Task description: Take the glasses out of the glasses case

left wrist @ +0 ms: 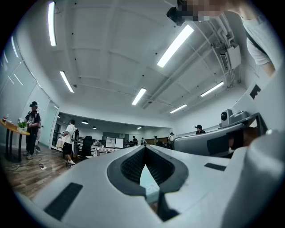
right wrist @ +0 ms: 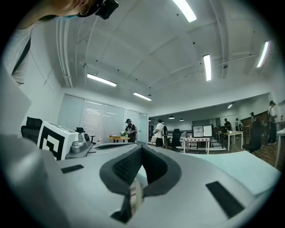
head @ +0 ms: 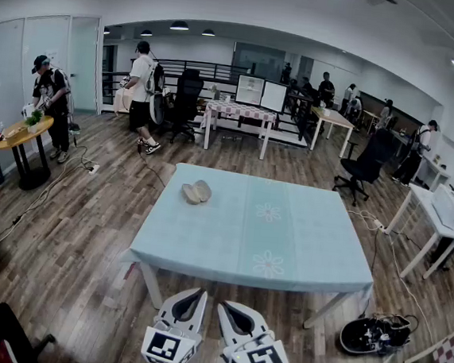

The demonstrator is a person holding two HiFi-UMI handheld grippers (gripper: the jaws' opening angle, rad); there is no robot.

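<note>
Both claws hang short of the pale blue cloth-covered surface (head: 300,248). The left claw (head: 198,295) is clenched on nothing, and the right claw (head: 224,306) is the same. The tan clamshell glasses case (head: 196,191) sits on the far-left part, well away from them. It looks like two lobes side by side, the pair running slightly up to the right; which way it opens is too small to tell. Best play: close in, release the claws, pin one shell and lift with the other.
</note>
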